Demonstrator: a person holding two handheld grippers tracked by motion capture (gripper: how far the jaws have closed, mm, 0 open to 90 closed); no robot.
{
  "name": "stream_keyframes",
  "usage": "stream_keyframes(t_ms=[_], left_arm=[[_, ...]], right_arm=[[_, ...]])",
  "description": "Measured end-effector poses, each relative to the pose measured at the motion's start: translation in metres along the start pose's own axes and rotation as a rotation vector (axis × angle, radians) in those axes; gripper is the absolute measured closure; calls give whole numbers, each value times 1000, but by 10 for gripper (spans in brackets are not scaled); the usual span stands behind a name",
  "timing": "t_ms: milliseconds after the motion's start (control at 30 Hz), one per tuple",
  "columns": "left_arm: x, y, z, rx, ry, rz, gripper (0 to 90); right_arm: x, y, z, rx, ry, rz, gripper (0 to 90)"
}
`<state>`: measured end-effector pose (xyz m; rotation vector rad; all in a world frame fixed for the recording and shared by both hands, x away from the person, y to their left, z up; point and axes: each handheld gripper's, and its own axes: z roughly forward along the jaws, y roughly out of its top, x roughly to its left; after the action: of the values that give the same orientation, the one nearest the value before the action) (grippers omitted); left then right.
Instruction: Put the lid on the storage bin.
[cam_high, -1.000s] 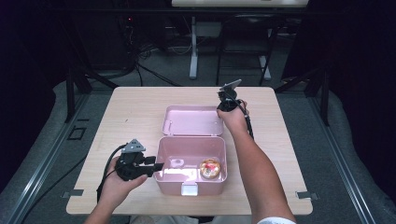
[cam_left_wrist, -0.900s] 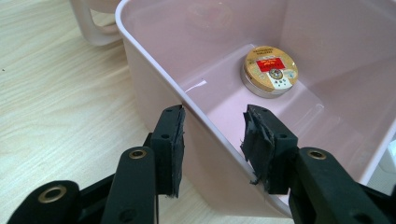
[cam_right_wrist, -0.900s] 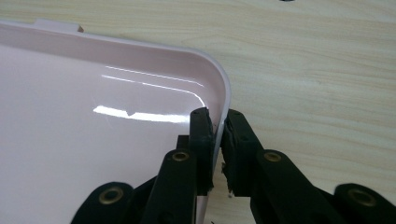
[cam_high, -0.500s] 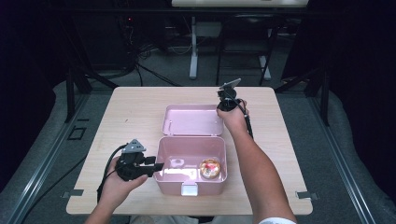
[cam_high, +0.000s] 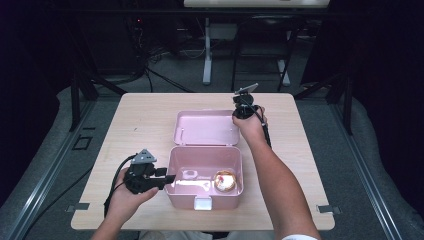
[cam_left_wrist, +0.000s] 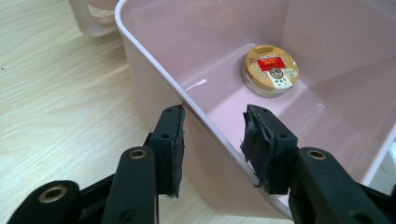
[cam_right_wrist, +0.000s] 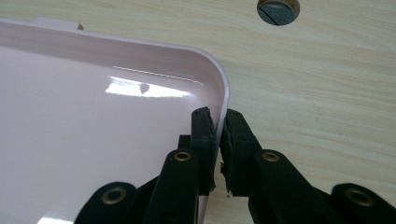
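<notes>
High view: right gripper (cam_high: 243, 106) pinches the open pink plastic box lid (cam_high: 206, 128) at its far corner; left gripper (cam_high: 167, 179) straddles box wall (cam_left_wrist: 163, 79), gaping. Next, likely swing lid shut.

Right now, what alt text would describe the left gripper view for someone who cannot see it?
Two black jaws straddle the near wall of an open pink box, one pad outside it and one inside. A round gold tin with a red label lies on the box floor, and the box stands on a pale wooden table.
</notes>
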<state>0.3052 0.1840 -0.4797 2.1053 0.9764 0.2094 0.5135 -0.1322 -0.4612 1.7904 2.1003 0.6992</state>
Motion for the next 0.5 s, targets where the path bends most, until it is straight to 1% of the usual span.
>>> stream_keyframes(t_ms=[100,167,233,333,500], left_arm=[[0,0,0,0,1,-3,580],[0,0,0,-1,1,-3,580],[0,0,0,0,1,0,580],[0,0,0,1,3,-2,580],[-1,0,1,1,6,0,581]], right_arm=[[0,0,-2,-5,0,-1,843],[0,1,-4,-23,2,-3,844],[0,1,-5,-23,4,-3,844],[0,1,-8,-39,6,-3,844],[-1,2,-15,-61,20,-2,846]])
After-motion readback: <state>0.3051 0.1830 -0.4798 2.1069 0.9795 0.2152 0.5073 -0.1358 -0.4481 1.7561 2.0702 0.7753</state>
